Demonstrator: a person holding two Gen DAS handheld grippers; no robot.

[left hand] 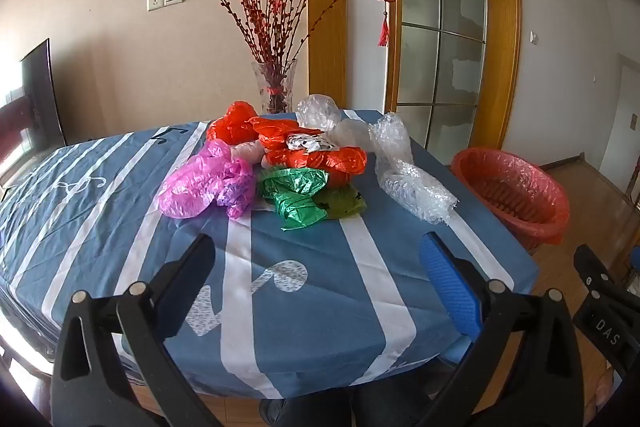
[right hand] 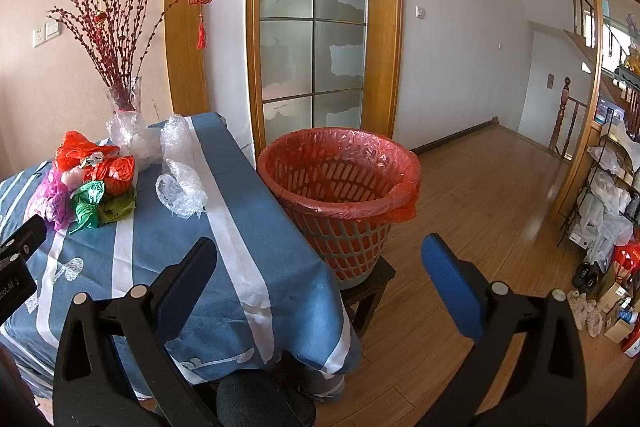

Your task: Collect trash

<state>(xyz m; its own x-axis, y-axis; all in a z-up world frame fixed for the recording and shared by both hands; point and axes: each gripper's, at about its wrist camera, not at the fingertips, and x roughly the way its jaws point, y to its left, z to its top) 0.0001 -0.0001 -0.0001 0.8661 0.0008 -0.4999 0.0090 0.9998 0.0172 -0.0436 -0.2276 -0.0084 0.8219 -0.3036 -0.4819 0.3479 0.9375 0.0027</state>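
A blue-and-white striped cloth covers the table (left hand: 100, 211) in a room with a frosted glass door and a wood floor; a glass vase (left hand: 276, 87) of red twigs stands at the far edge. Heaped near the middle of the cloth lies the trash: a pink bag (left hand: 200, 183), orange bags (left hand: 280, 139), a green bag (left hand: 296, 195) and, just to the right of them, crumpled bubble wrap (left hand: 404, 175). A red-lined basket (right hand: 340, 183) waits on a low stool (right hand: 372, 287) beside the table's right edge, apparently empty. The left gripper (left hand: 316, 267) hangs over the near cloth with its 2 fingers spread wide and nothing between them; the right gripper (right hand: 320, 267) is likewise wide open and empty, aimed between table corner and basket. Collection appears not yet begun. The sound approach is probably to take 1 piece at a time, starting with the nearest green bag or the bubble wrap closest to the basket, pinching a bunched fold rather than a loose edge, and lifting clear of the cloth so it does not drag.
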